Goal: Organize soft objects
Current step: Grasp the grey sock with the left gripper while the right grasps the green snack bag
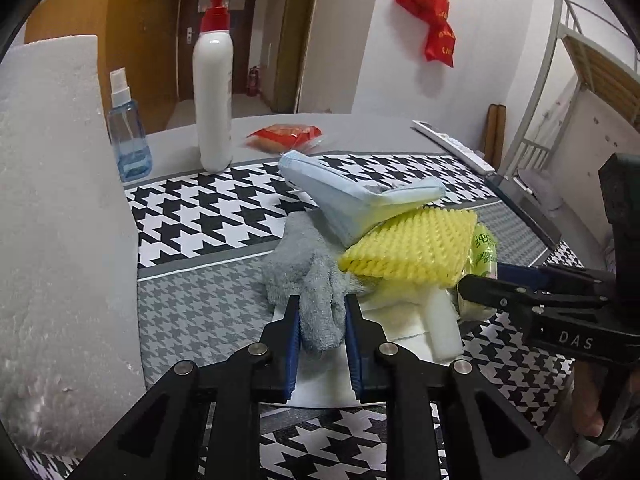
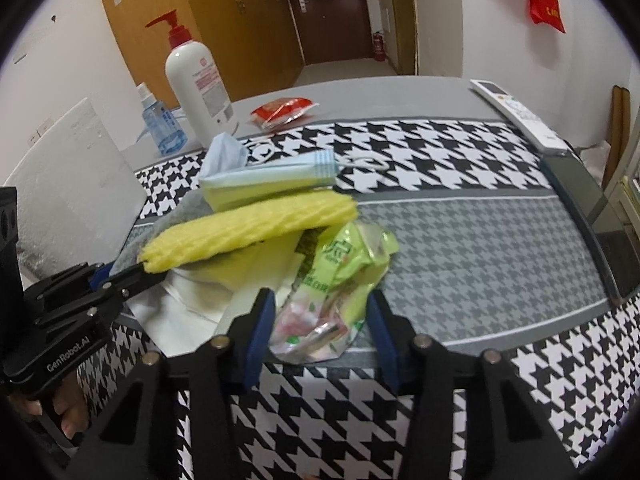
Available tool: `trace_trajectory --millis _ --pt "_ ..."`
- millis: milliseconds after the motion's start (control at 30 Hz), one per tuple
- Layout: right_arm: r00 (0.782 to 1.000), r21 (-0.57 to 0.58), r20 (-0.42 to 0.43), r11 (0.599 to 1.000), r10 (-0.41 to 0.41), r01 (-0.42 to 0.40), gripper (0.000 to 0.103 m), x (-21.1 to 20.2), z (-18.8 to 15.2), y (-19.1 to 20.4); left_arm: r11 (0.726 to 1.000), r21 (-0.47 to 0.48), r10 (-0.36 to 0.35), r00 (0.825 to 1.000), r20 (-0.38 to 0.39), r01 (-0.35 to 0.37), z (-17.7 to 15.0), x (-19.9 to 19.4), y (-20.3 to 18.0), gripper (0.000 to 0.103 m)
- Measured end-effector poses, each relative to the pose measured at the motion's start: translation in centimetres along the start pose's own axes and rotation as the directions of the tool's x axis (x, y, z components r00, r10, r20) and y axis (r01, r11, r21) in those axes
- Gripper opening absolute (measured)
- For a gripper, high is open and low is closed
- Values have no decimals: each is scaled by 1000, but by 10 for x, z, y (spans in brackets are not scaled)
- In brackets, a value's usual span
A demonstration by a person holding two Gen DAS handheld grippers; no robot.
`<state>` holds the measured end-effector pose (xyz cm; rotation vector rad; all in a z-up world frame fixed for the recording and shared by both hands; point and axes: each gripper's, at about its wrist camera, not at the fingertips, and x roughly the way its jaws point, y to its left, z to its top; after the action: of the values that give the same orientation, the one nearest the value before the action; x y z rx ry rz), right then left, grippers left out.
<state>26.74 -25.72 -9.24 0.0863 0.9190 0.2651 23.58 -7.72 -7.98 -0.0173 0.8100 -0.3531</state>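
While the left gripper (image 1: 322, 320) is clenched on the limp grey cloth (image 1: 308, 276), a crinkly wrapper (image 2: 336, 280) lies between the right gripper's (image 2: 320, 320) unclosed jaws; both are judged light.

Both views: even, soft indoor light, moderately bright, source not visible. Shadows faint, only thin dark edges under the piled items. Small glare streak on the white pump bottle (image 1: 212, 92). Strong fisheye bending; worktop (image 2: 480, 236) edge bows, black vignette in the corners. Centre fairly sharp; near foreground arms and far doorway (image 2: 332, 12) softer, slightly blurred.
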Motion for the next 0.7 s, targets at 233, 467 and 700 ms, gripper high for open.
trace_trajectory --millis 233,467,700 --pt "1000 -16 -4 1000 -18 18 36 -3 -5 1 1000 10 -2 1000 10 2 1 1 -2 21" --pt "999 -7 24 1000 -30 30 28 -14 -6 0 1000 -4 -20 999 49 21 2 -8 1 20" --pt "996 -8 67 998 -57 58 28 -34 -7 -5 998 -8 -56 993 106 58 6 -21 1 18"
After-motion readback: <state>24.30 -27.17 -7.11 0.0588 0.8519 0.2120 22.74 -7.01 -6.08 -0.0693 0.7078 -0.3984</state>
